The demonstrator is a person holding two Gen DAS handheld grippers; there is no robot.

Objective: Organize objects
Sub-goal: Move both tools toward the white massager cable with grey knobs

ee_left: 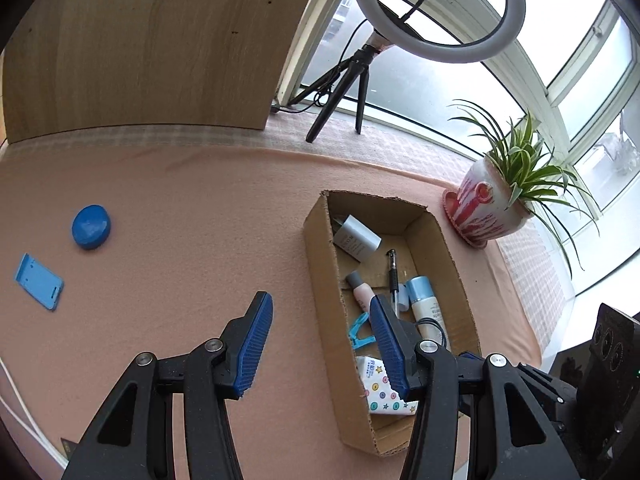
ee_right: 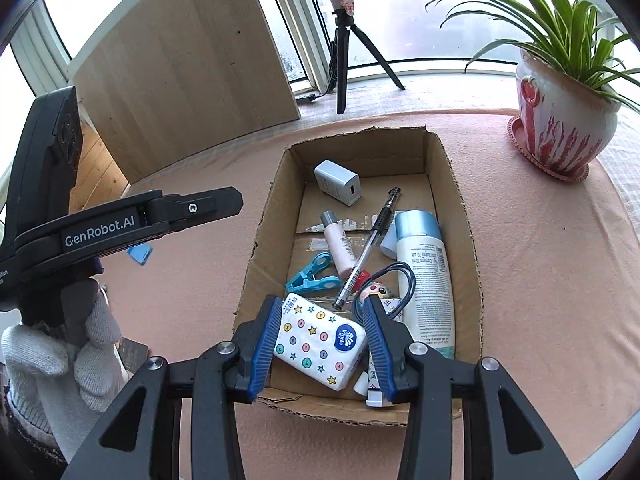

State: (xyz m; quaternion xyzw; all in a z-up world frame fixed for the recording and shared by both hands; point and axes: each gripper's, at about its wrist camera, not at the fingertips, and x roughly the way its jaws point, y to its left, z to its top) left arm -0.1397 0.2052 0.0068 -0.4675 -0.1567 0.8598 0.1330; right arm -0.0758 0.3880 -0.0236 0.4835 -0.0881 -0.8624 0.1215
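A cardboard box stands on the pink cloth. In it lie a grey charger, a pen, a pink tube, a teal clip, a white bottle and a star-printed tissue pack. My right gripper hovers open over the box's near end, and the tissue pack shows between its fingers, lying on the box floor. My left gripper is open and empty over the cloth at the box's left wall. A blue round case and a blue phone stand lie far left.
A potted plant stands behind the box to the right. A ring light on a tripod and a wooden panel are at the back by the window. A gloved hand holds the left gripper's black frame.
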